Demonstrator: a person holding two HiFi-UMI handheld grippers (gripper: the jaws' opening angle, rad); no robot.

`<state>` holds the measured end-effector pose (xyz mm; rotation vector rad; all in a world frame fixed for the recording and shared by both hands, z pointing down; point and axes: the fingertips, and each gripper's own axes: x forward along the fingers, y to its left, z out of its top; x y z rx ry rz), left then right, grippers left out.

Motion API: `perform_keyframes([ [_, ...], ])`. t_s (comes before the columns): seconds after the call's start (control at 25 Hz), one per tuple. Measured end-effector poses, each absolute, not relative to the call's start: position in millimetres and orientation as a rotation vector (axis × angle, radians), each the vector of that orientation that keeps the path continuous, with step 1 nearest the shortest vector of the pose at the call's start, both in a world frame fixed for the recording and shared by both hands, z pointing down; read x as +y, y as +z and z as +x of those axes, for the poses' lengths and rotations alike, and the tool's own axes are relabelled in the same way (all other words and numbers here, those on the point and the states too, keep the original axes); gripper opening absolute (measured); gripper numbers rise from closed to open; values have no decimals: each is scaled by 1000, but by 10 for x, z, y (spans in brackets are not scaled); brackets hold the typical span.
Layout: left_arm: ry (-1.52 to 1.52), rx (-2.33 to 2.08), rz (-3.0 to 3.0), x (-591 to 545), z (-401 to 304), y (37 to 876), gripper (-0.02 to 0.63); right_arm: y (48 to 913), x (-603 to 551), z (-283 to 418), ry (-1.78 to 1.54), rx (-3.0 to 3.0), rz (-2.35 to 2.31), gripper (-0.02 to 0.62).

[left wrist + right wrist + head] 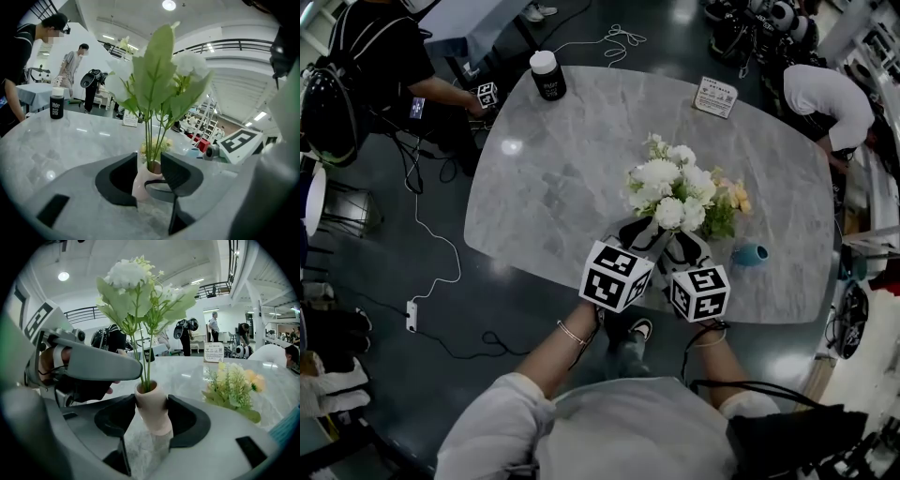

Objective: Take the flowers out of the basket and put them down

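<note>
Right gripper (151, 416) is clamped on a pink vase (152, 401), a pad pressing each side of its neck. White flowers (136, 282) rise from the vase above the jaws. Left gripper (149, 161) is released, its jaws apart around the same vase, which sits close to one jaw with a gap at the other. Vase and flowers are over the near part of the table (553, 178). A yellow bunch (733, 199) lies just beyond them.

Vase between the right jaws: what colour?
Pale pink vase, clearest in the right gripper view.
</note>
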<state>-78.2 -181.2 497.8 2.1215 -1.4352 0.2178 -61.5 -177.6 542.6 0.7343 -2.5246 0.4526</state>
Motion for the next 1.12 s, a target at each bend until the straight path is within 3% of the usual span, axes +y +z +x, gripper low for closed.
perform_keyframes([
  [0.6, 230, -1385, 2128, -2002, -682, 5044, 144, 5413, -1765, -619, 452, -2528, 710, 209],
  [0.76, 241, -1396, 2137, -2015, -657, 5034, 93, 5408, -1760, -619, 443, -2530, 701, 209],
  [1.12, 256, -1404, 2136, -2019, -661, 5049, 52, 5427, -1760, -607, 442, -2531, 693, 209],
])
